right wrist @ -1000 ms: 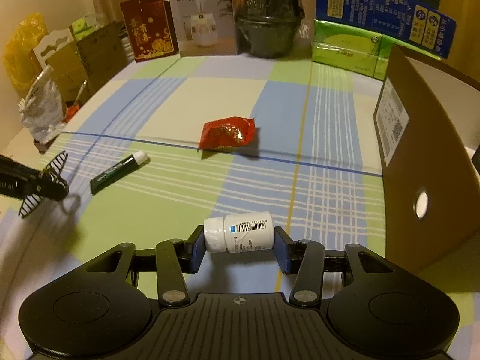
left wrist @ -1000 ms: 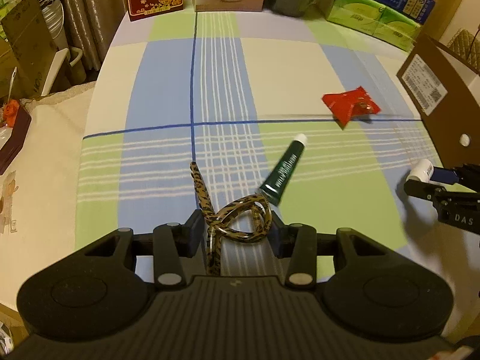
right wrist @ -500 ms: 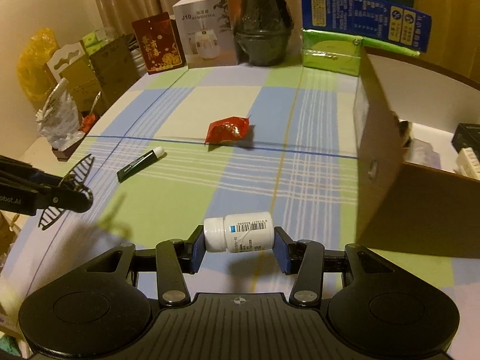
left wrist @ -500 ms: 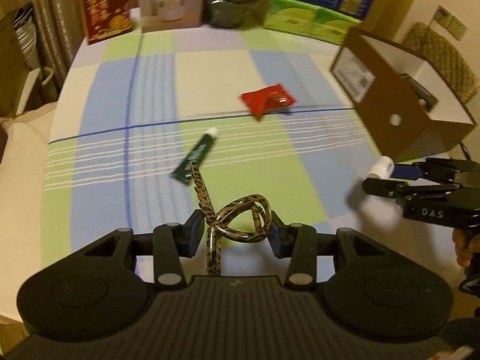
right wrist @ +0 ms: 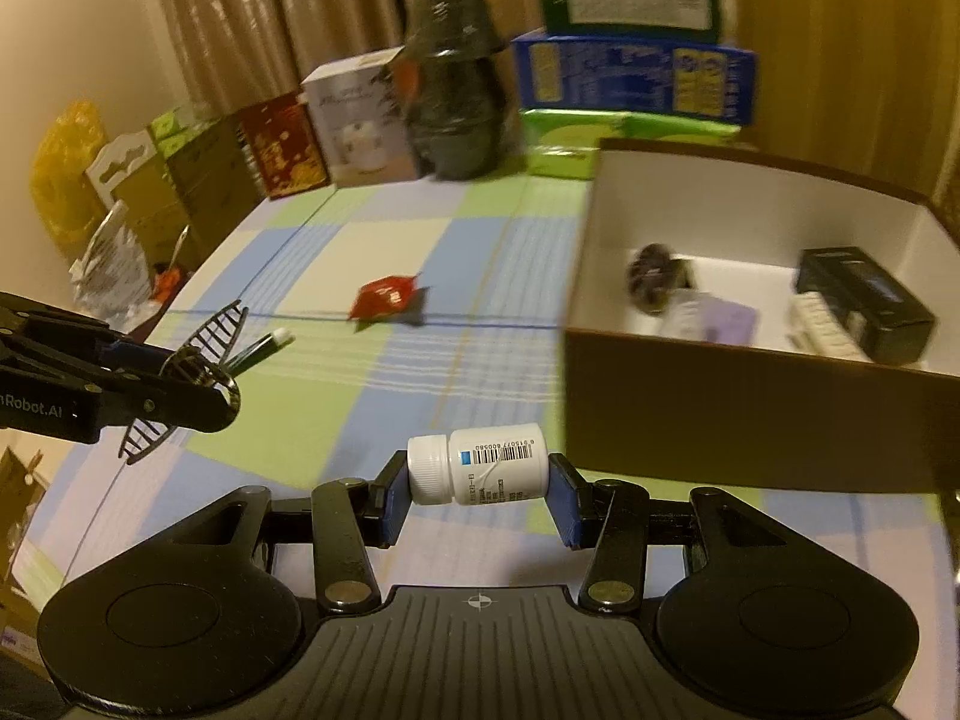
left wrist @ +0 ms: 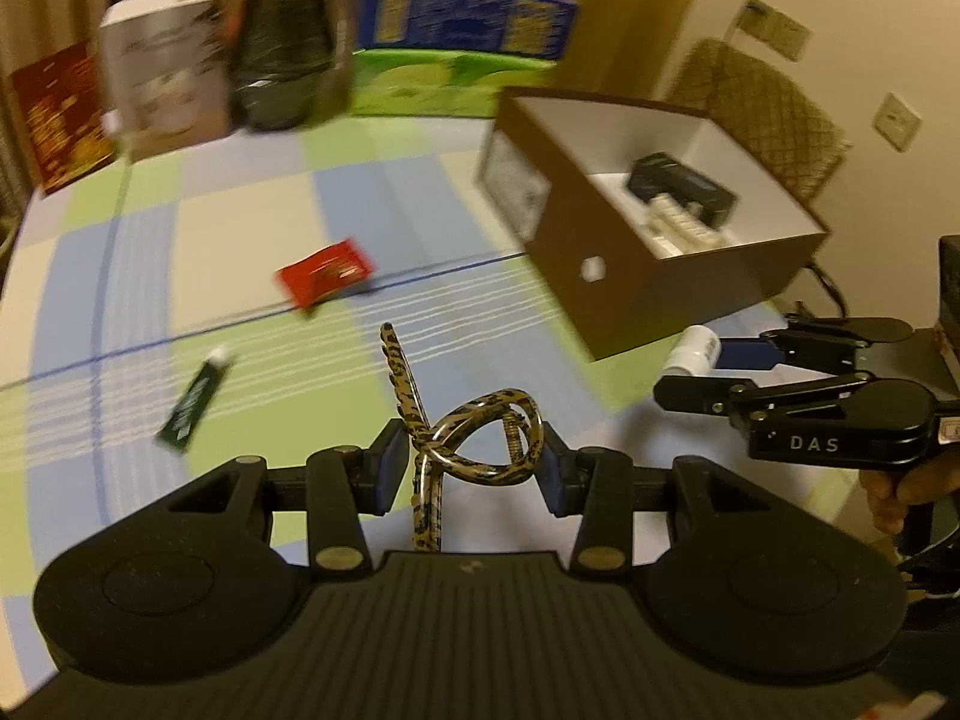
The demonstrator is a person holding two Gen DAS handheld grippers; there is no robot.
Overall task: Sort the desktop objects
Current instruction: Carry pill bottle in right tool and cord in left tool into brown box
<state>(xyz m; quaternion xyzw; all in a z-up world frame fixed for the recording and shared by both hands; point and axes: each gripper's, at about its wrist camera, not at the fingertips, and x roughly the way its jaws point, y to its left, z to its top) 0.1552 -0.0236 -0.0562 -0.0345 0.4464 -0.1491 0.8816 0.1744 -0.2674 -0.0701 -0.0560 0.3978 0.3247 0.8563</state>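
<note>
Hair clip [left wrist: 474, 444]: leopard print. Bottle [right wrist: 477, 471]: white, blue label. Packet [left wrist: 324, 271]: red. Tube [left wrist: 192, 399]: dark green, white cap. Box [left wrist: 654, 294]: brown outside, white inside. Desk cloth [left wrist: 252, 228]: blue-green-cream check.

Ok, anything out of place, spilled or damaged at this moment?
Nothing stands out. The left gripper holds the leopard-print hair clip, the right gripper the white pill bottle, sideways. The red packet and green tube lie loose on the tablecloth, unsorted; the brown box stands upright.
</note>
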